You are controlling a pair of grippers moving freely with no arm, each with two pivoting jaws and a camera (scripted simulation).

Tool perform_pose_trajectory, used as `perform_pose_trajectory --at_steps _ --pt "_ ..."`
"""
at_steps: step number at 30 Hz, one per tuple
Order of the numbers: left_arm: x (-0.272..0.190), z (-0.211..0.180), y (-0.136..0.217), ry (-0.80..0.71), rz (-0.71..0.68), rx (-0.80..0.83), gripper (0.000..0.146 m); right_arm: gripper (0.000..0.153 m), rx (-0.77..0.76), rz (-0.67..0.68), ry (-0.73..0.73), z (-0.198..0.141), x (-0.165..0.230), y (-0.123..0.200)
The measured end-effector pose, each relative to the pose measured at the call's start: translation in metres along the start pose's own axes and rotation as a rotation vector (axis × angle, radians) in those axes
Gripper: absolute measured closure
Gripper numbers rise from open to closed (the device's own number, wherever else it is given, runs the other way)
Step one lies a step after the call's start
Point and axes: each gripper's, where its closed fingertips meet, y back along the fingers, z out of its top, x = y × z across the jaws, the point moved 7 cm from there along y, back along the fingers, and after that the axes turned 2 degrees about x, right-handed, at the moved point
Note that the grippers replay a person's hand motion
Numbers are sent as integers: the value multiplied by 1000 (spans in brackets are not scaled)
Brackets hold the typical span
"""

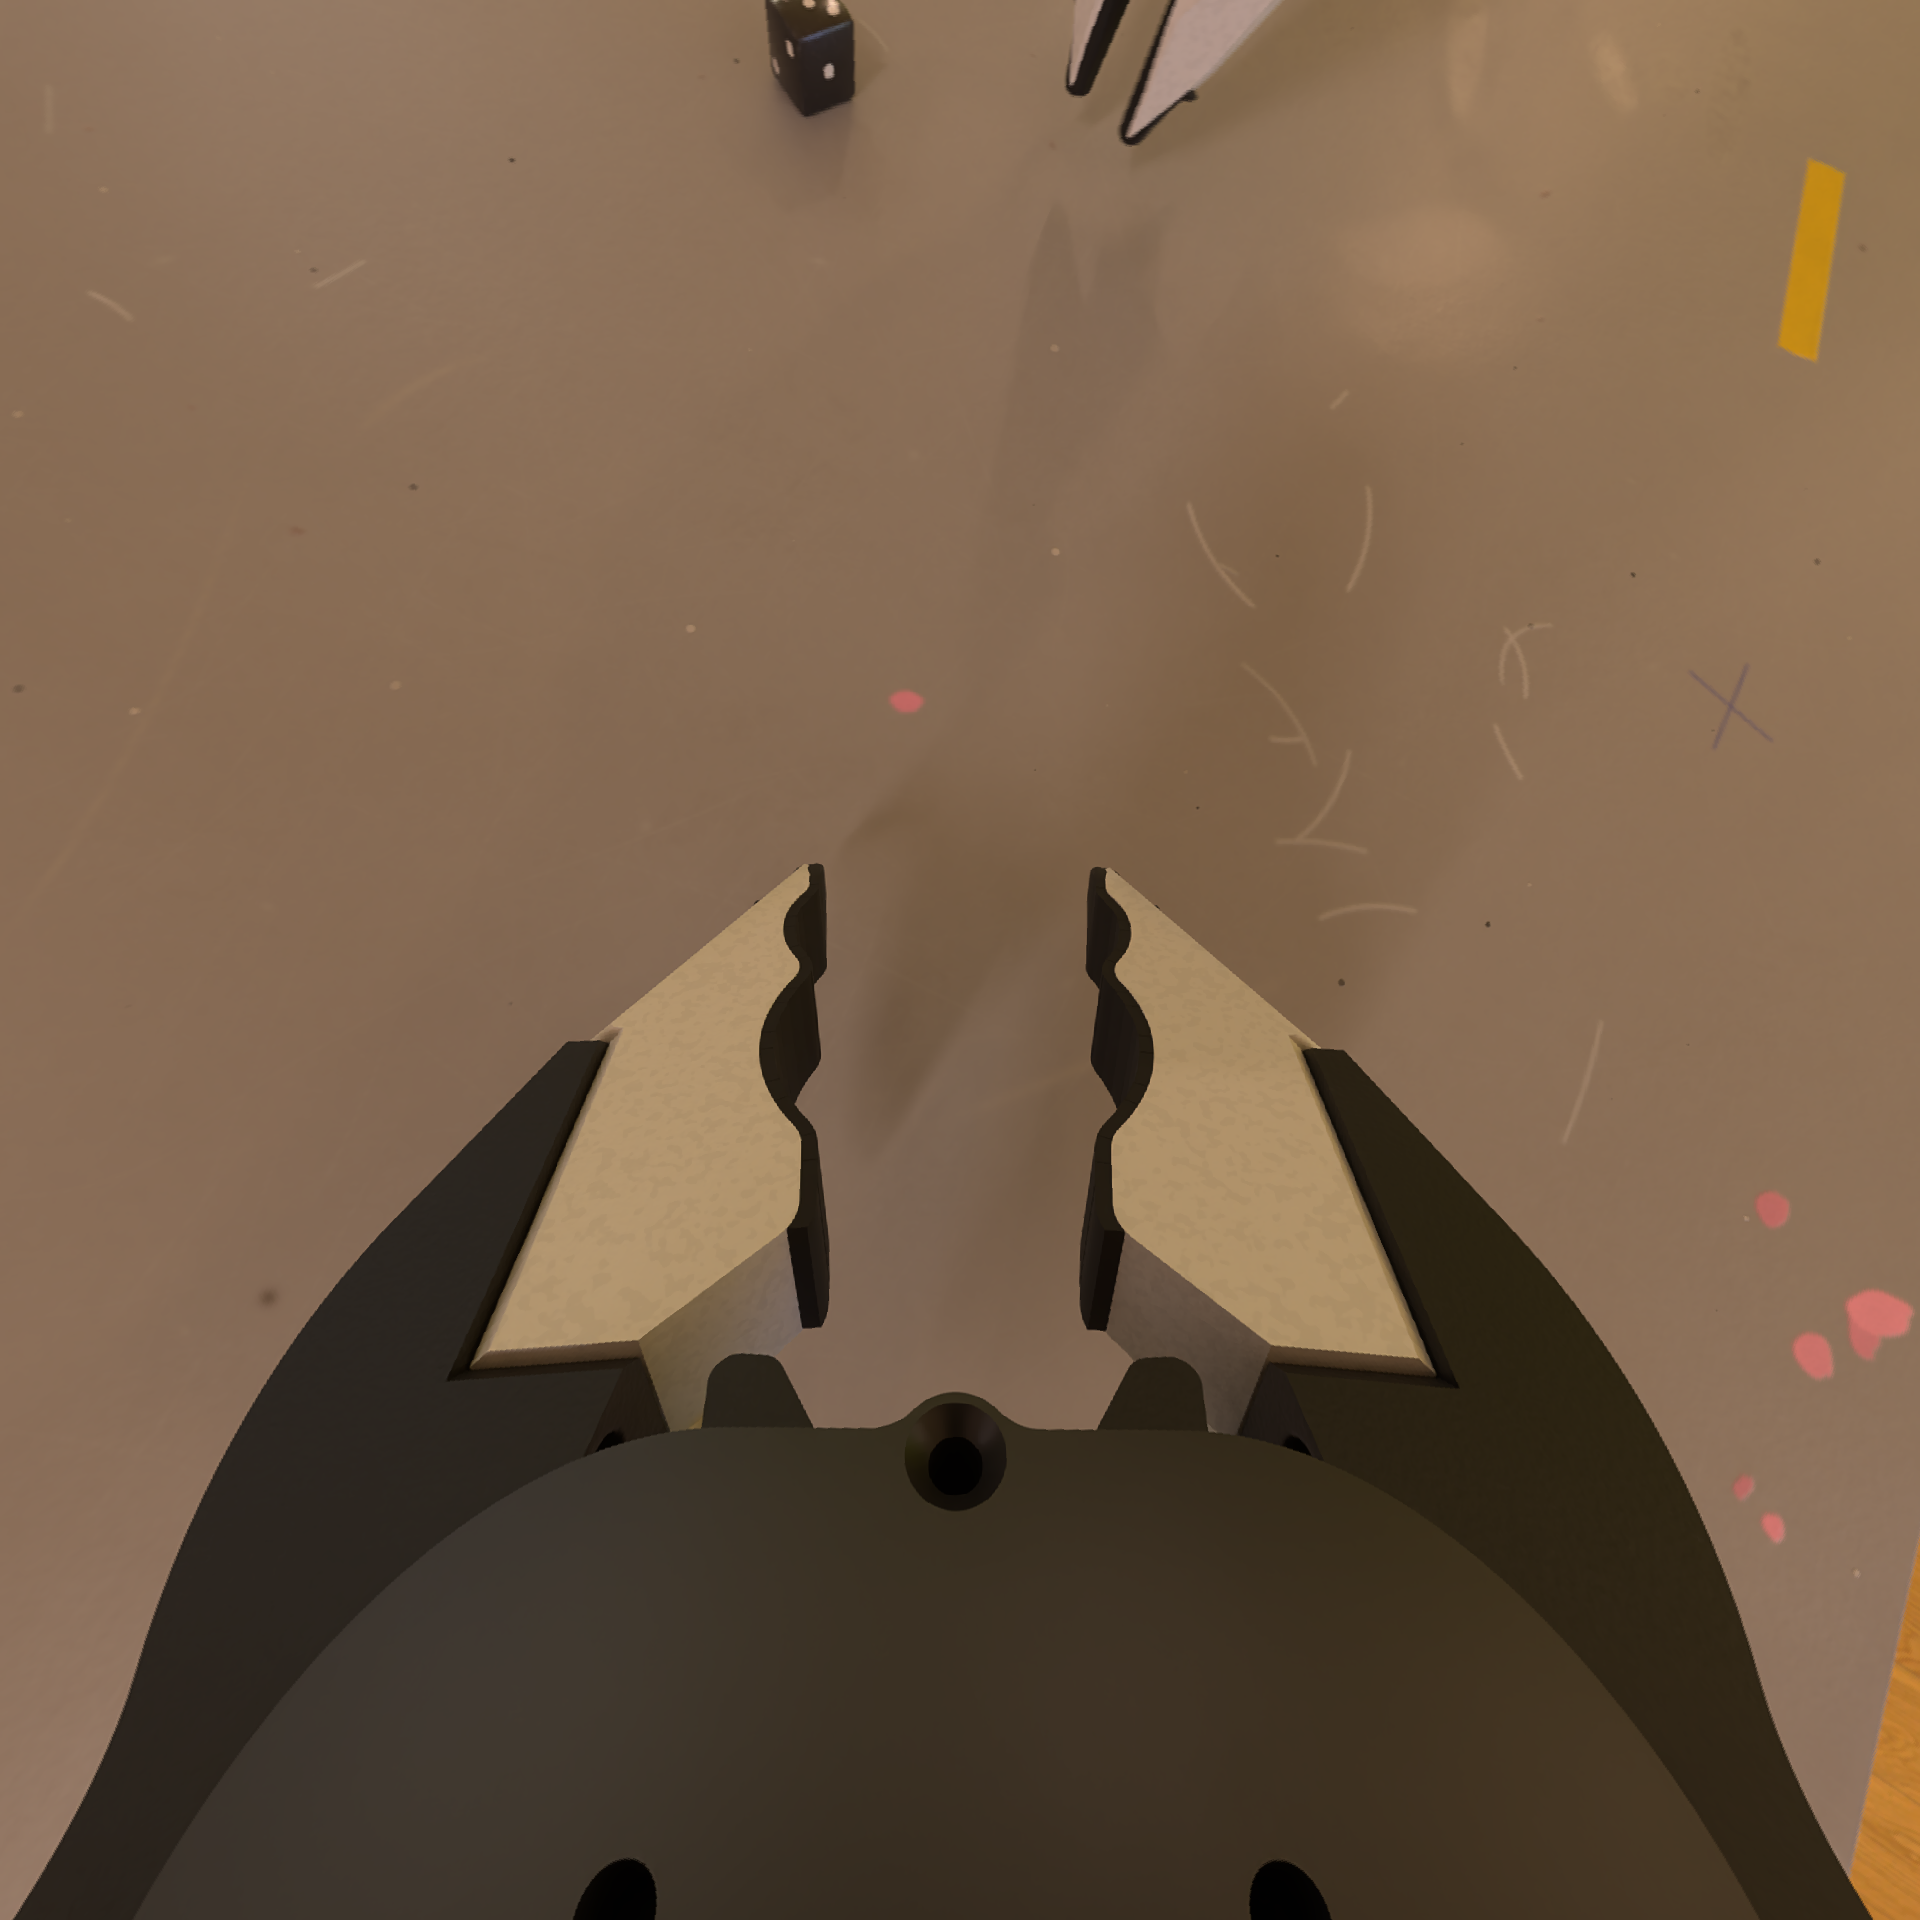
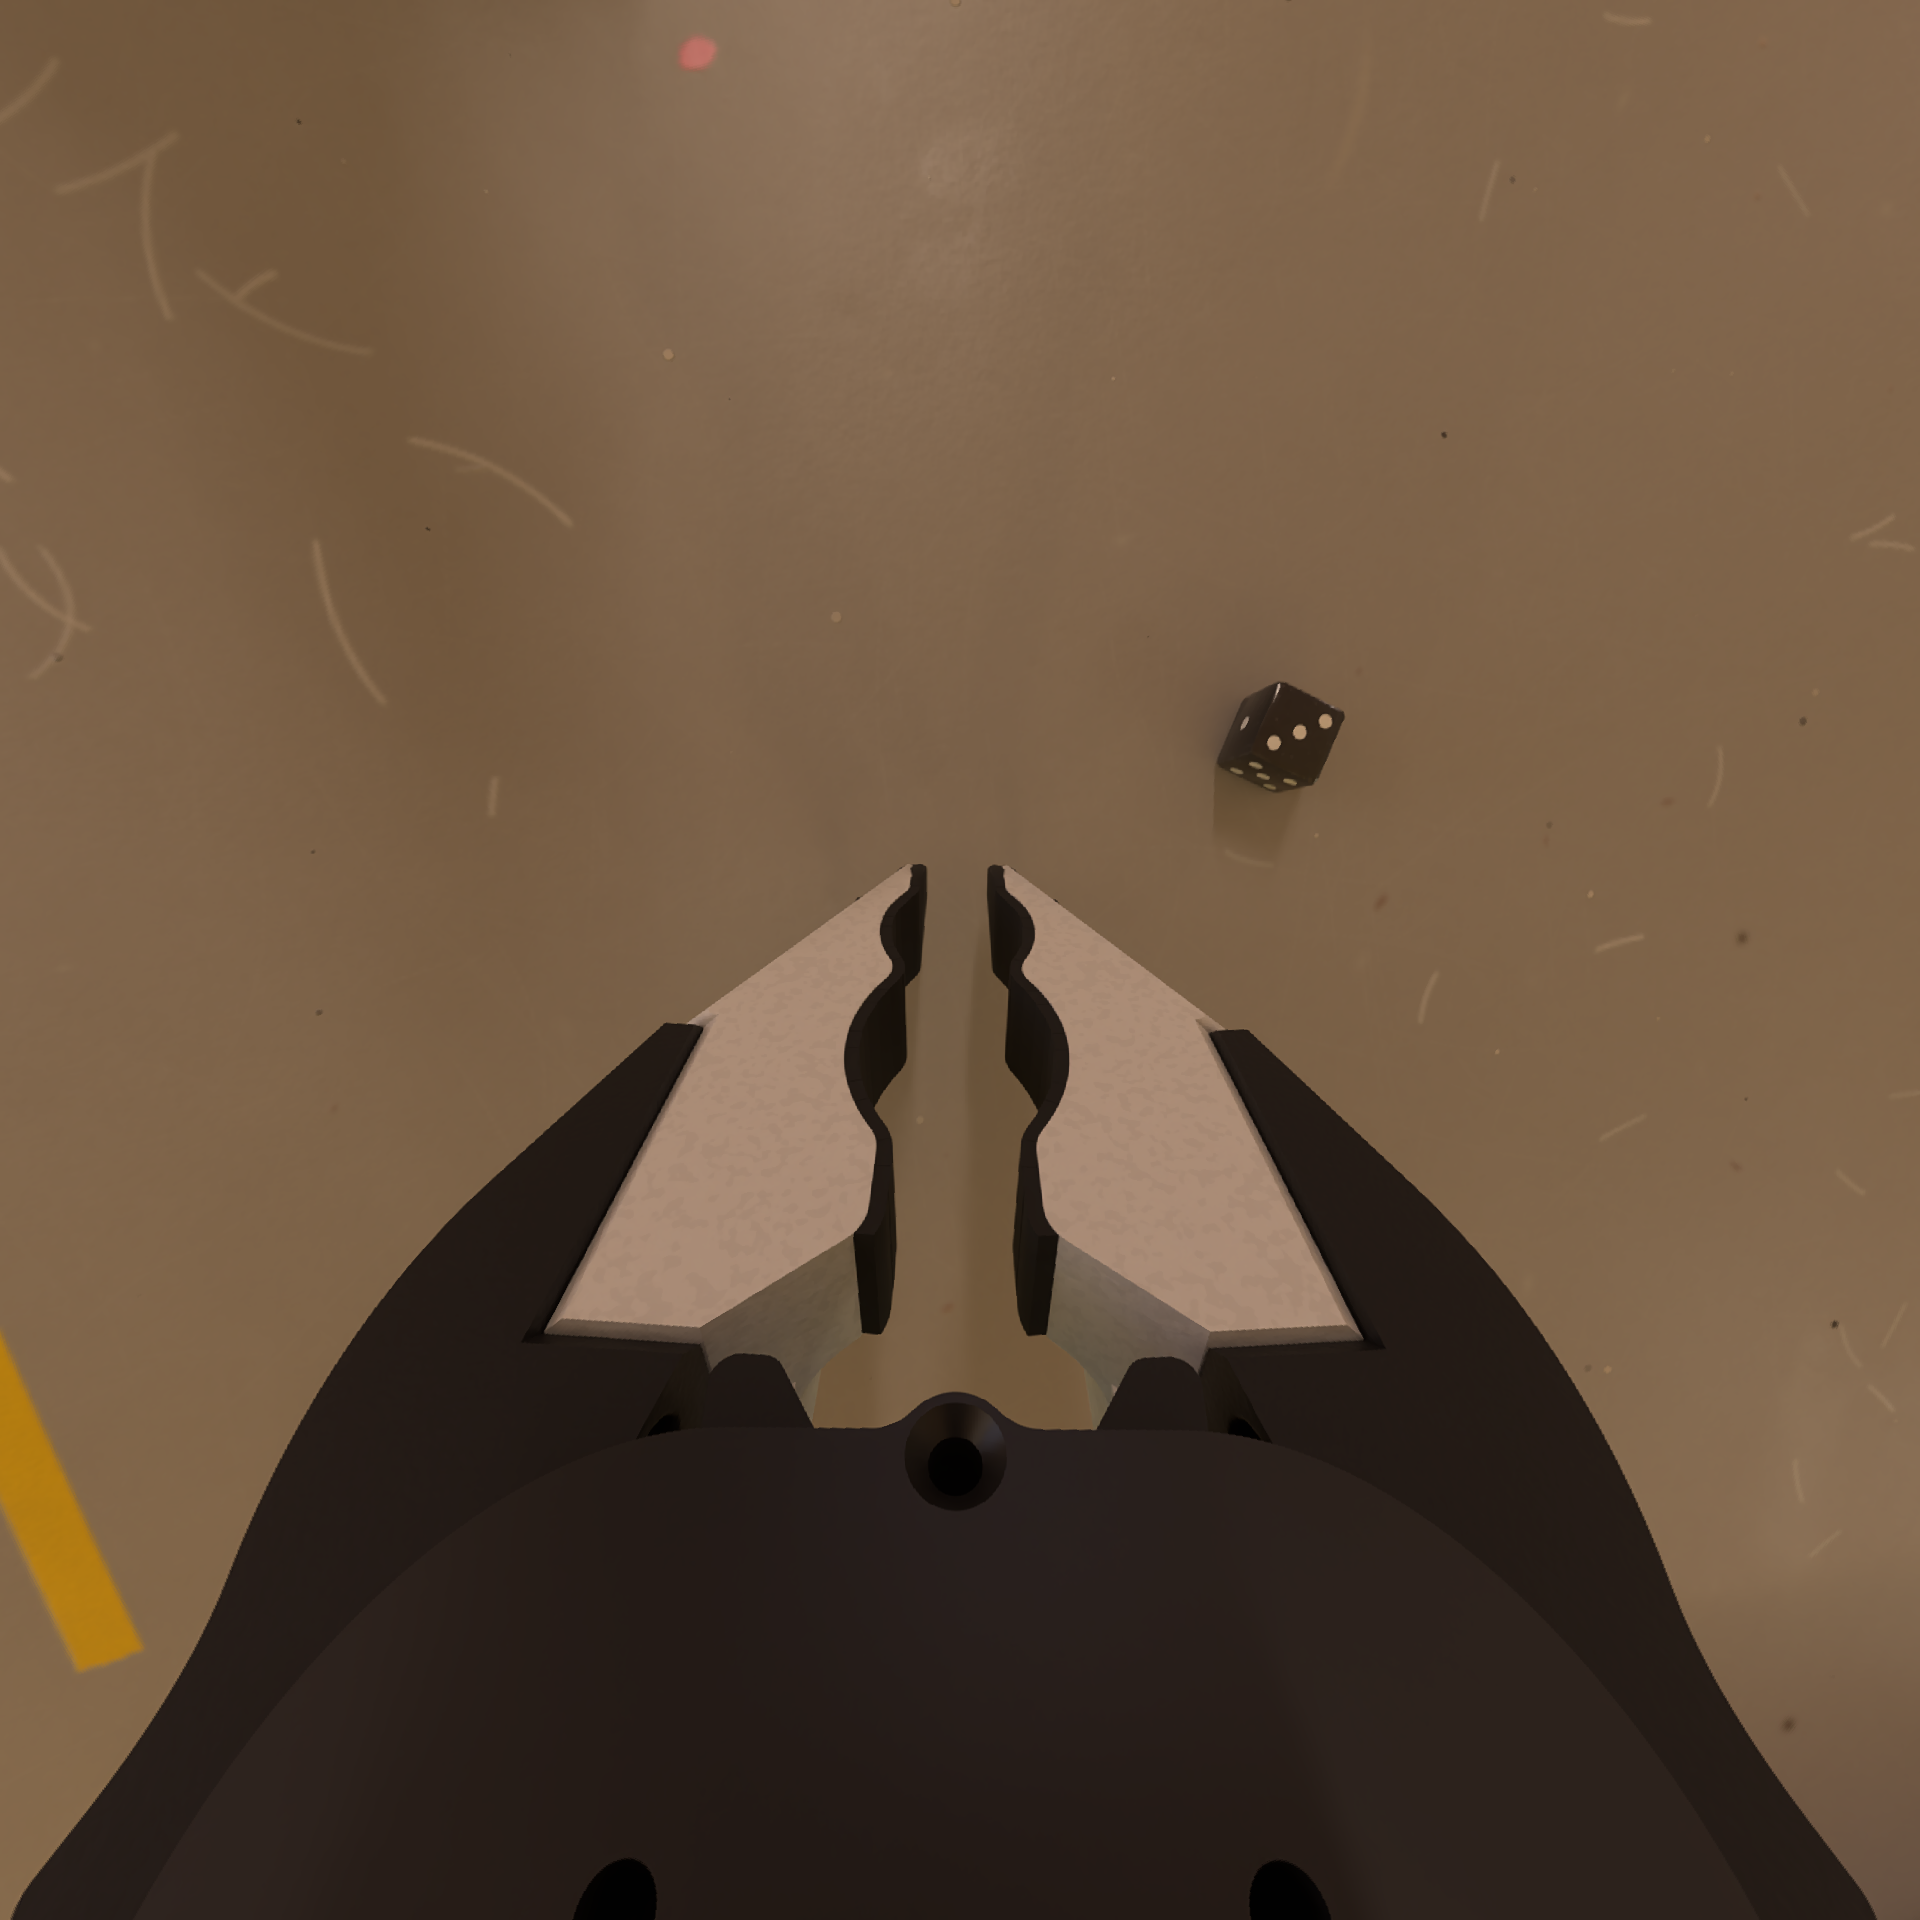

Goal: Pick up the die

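A black die (image 2: 1280, 738) with white pips lies on the brown table, ahead and to the right of my right gripper (image 2: 956, 883). That gripper is empty, its jaws drawn almost together with only a narrow slit between them. In the left wrist view the die (image 1: 812, 57) sits far ahead at the top edge, with the right gripper (image 1: 1107, 112) just right of it. My left gripper (image 1: 956, 883) is open and empty, far from the die.
A yellow tape strip (image 1: 1813, 260) lies on the scratched table at the right; it also shows in the right wrist view (image 2: 57, 1507). Pink paint spots (image 1: 1870, 1330) mark the surface. The table's edge and wooden floor (image 1: 1896, 1714) show at lower right.
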Motion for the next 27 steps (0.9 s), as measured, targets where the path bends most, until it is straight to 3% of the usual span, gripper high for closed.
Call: perform_pose_trajectory --at_steps 5,10,14,19,23,27 --pt "10 3 13 6 29 -24 96 133 -43 -28 -33 -5 1 7" --pt "28 7 23 0 103 -28 96 145 -45 -53 -51 -10 2 6" --pt "41 8 25 2 135 -27 97 146 -30 -58 -82 -21 -2 12" --pt "48 11 24 14 145 -37 97 127 -13 -42 -140 -37 -8 29" --pt "50 18 19 7 141 -50 98 125 -125 -83 -218 -14 -24 40" --pt "54 23 16 6 158 -61 100 122 -84 -115 -293 15 -45 13"
